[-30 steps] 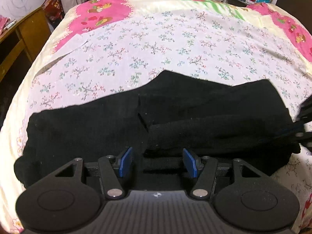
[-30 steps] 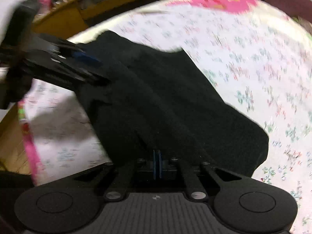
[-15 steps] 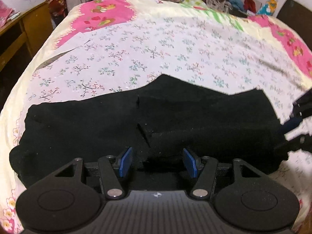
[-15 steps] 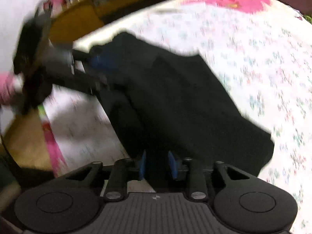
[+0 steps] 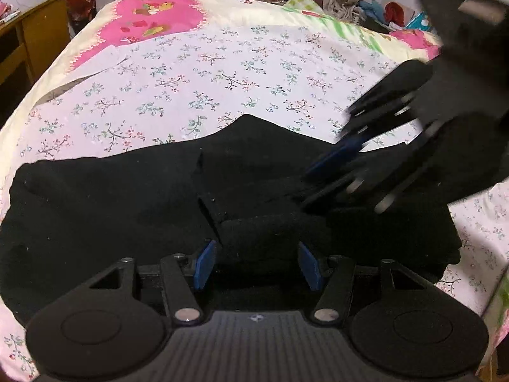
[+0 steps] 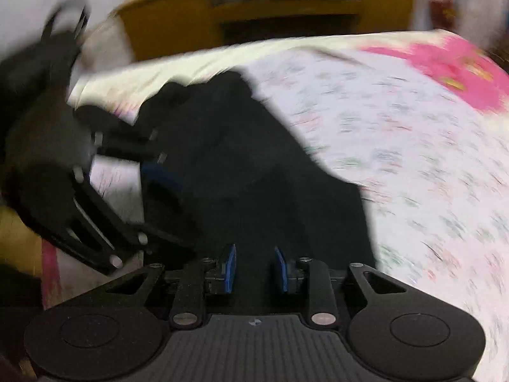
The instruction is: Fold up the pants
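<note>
A floral-sheeted bed spreads ahead of both tongs, with the black pants lying partly folded across it just in front of them. The left tongs stand about half open over a raised fold at the near edge, pads clear of the cloth, holding nothing. The right tongs, blurred, have just been closing after opening; a narrow gap shows, nothing visibly pinched. Judged from this, the next grasp should take every layer squarely at the edge before lifting.

L tongs half-open, angled down; R tongs narrowly apart, just been closing.
</note>
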The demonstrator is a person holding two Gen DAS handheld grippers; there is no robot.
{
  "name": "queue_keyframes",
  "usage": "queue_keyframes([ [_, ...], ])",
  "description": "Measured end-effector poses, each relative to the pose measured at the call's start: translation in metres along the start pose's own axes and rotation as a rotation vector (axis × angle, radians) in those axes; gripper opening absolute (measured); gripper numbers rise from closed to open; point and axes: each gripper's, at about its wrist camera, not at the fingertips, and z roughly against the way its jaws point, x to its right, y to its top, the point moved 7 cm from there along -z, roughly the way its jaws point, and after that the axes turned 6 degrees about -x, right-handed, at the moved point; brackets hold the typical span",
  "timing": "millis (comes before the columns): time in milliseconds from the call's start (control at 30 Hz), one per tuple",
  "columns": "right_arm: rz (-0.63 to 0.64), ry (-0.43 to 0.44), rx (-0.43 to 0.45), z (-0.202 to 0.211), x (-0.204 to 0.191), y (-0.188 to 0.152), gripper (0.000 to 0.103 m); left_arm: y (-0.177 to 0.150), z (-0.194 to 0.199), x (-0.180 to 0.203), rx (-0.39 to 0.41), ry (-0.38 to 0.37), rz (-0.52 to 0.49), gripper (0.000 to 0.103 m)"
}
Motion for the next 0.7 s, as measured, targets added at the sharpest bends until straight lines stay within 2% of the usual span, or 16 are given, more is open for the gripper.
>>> queue_keyframes([
  [67,0.086,-0.016,-0.025,-0.019,-0.006,0.003,0.012,-0.003,-0.001,-0.001,-0.004,-0.012,0.013,0.066],
  [167,0.141,-0.004,-0.030,-0.030,-0.006,0.015,0.013,-0.005,0.000,-0.001,0.005,-0.021,0.012,0.066],
  [267,0.173,-0.010,-0.024,-0.037,-0.005,0.028,0.022,-0.007,0.001,-0.001,0.011,-0.036,0.010,0.066],
  [367,0.231,-0.020,-0.086,-0.062,-0.006,0.031,0.022,-0.009,0.000,-0.003,0.010,-0.040,0.015,0.066],
  [433,0.260,-0.026,-0.099,-0.069,-0.009,0.031,0.000,-0.010,-0.001,-0.005,0.011,-0.042,0.019,0.066],
  [533,0.192,-0.044,-0.100,-0.063,-0.002,0.032,0.000,-0.006,-0.002,-0.005,0.013,-0.049,0.012,0.067],
  [700,0.033,-0.089,-0.061,-0.038,0.032,0.037,0.000,0.006,-0.001,-0.002,0.043,-0.065,-0.007,0.066],
])
